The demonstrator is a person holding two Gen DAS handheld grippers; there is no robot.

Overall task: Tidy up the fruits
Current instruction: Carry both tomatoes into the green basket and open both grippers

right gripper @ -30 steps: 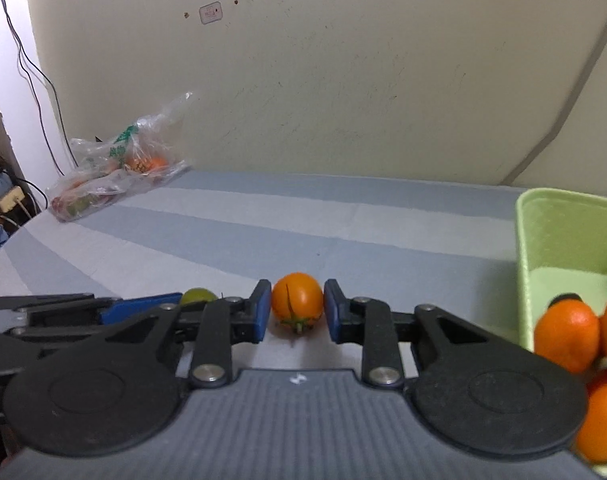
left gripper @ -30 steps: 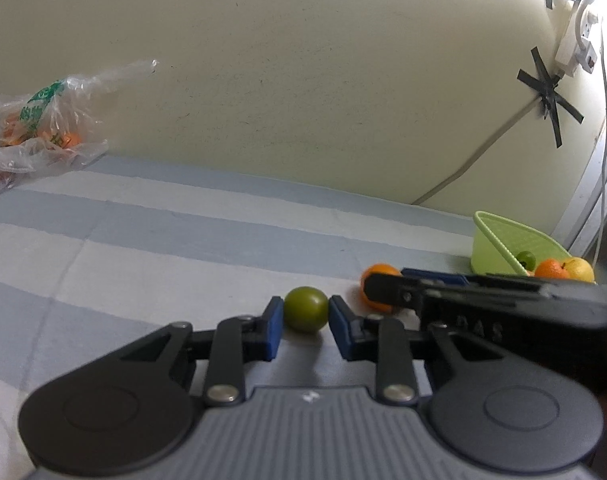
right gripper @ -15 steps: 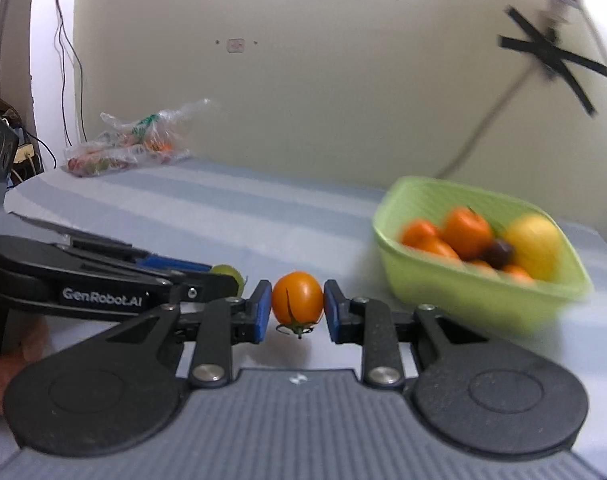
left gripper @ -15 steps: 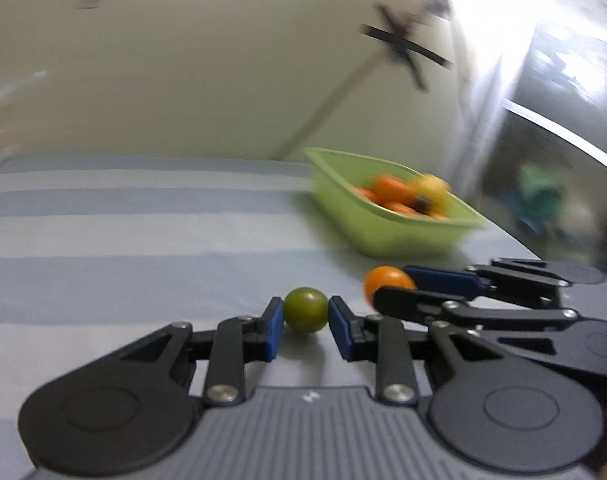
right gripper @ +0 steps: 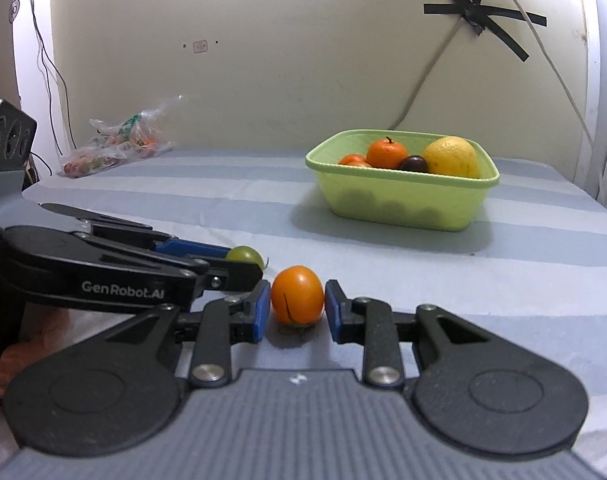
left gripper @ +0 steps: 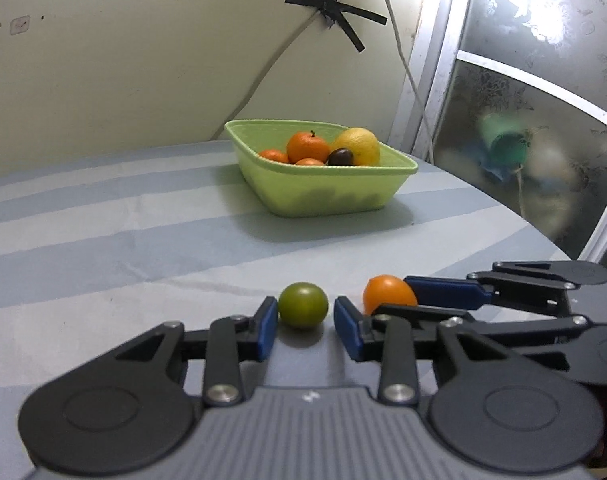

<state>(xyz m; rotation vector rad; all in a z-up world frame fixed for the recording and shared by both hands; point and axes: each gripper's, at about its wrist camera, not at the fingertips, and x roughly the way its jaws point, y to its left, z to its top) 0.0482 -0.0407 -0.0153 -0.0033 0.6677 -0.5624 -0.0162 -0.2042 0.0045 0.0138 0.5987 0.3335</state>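
Two tools each carried a small fruit: the left tool (left gripper: pixel 305 326) was clamped on the green tomato (left gripper: pixel 303 310), and the right tool (right gripper: pixel 297 314) was clamped on the orange tomato (right gripper: pixel 297 295), pads touching both sides in each case. Since a second ago both cameras swung from the far-left side of the counter (left gripper: pixel 103 216), where the plastic bag (right gripper: pixel 115 148) lay, toward the green basket (left gripper: pixel 323 196), which came fully into view, far and slightly right of both tools. Grips looked unchanged across the swing; neither fruit slipped. Both tomatoes sat low, just above or maybe touching the striped cloth; couldn't tell which. The basket already held mandarins (right gripper: pixel 386 153), a lemon (right gripper: pixel 451 157) and a dark plum (right gripper: pixel 413 164). Judgement: pick phase done, transport toward the basket under way, drop-off not yet done. Next move would probably need a lift over the near rim before release. Risk: the tools were side by side, nearly touching, so they could bump.
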